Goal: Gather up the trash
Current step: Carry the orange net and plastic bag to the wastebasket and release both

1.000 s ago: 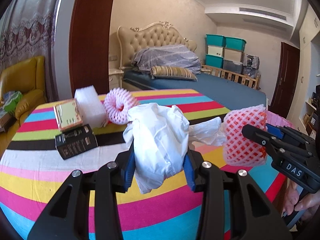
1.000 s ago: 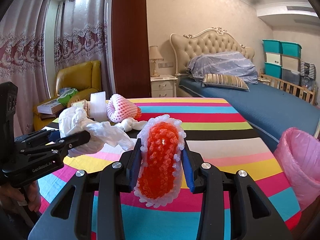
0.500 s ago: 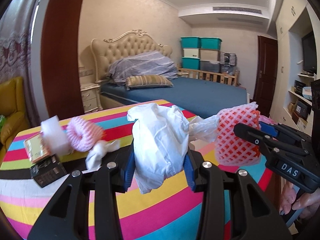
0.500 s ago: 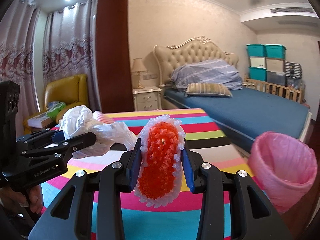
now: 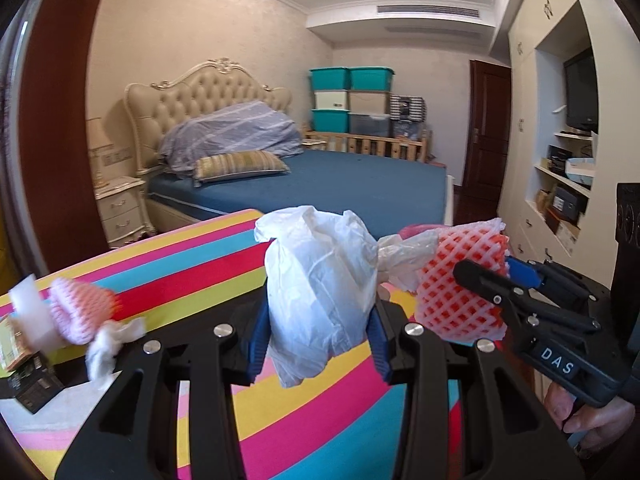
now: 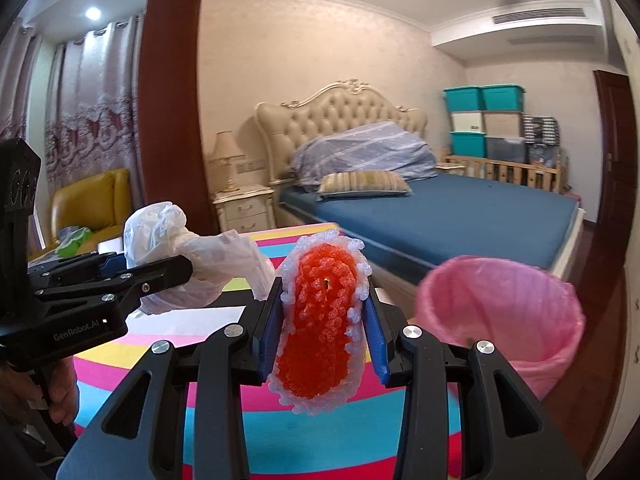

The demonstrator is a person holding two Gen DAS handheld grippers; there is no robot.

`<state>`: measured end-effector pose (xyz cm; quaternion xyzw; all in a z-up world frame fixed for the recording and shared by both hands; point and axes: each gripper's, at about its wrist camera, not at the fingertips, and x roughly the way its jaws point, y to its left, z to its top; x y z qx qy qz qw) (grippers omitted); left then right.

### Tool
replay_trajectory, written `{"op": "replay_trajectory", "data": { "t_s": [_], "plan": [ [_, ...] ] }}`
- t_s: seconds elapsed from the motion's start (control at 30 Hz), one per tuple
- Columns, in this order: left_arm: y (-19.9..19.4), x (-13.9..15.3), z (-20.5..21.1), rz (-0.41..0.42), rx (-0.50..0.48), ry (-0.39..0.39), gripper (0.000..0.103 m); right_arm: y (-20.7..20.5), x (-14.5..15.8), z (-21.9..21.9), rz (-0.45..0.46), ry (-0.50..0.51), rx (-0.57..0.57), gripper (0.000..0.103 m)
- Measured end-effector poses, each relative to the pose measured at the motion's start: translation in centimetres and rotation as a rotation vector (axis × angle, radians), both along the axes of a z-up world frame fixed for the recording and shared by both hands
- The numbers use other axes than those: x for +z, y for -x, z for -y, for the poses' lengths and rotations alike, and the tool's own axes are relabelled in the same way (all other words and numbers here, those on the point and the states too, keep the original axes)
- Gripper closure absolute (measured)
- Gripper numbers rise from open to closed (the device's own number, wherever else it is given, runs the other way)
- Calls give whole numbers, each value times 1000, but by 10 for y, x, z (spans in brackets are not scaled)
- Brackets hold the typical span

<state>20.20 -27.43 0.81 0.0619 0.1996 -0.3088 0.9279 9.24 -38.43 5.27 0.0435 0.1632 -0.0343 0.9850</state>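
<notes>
Two hand-held grippers are up over the striped tabletop (image 5: 192,256). The left hand-held gripper (image 5: 318,332) clamps one crumpled white plastic bag (image 5: 320,284); the right hand-held gripper (image 6: 322,328) clamps one orange foam net (image 6: 320,320). Beyond the tabletop's edge stands one pink-lined bin (image 6: 500,312), contents hidden.

- Left wrist: close above striped table (image 5: 200,248), facing the bed (image 5: 320,176).
- Right wrist: close, facing the same bed, table's right edge, pink bin (image 6: 500,312).

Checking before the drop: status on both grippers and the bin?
Left gripper shut on white plastic bag. Right gripper shut on foam net. Pink-lined bin open, nothing blocking it.
</notes>
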Motion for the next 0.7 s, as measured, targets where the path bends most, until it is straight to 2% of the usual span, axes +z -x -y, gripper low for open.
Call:
{"op": "replay_trajectory", "data": {
  "t_s": [0.33,0.47,0.7],
  "plan": [
    [-18,4,94,-29,-163,14,62,12,1,91,17,-18,-170,66],
    [-27,-1,137,-24,-213,-10,61,9,-2,124,11,-37,-218,66],
    [-62,-10,199,-124,-244,5,61,0,-11,162,-5,-38,-262,65]
  ]
}}
